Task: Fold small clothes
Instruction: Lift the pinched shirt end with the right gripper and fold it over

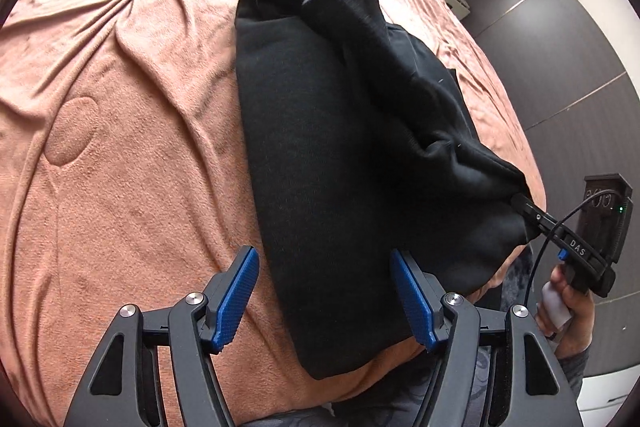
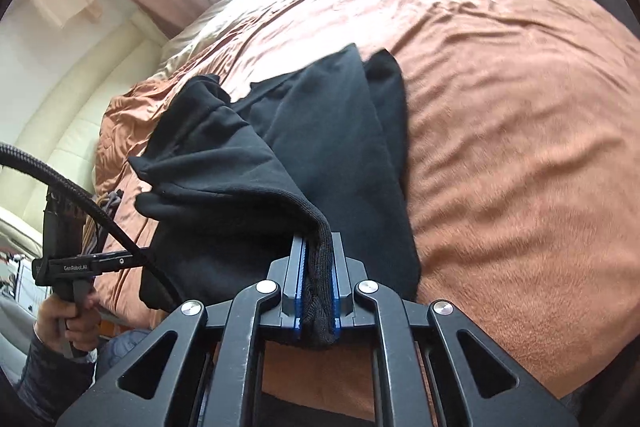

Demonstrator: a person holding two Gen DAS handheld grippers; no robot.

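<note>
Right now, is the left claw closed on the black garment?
No, the left claw is open, its blue pads apart above the black garment, gripping nothing.

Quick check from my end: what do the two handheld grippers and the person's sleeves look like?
Both grippers are black, with scissor-like linkages, silver pivot bolts and blue textured pads on the fingers. The left gripper has a thick braided black cable and white "GenRobot.AI" lettering on its side. The right gripper carries a thin black cable and "DAS" lettering. Both sleeves look dark grey.
</note>
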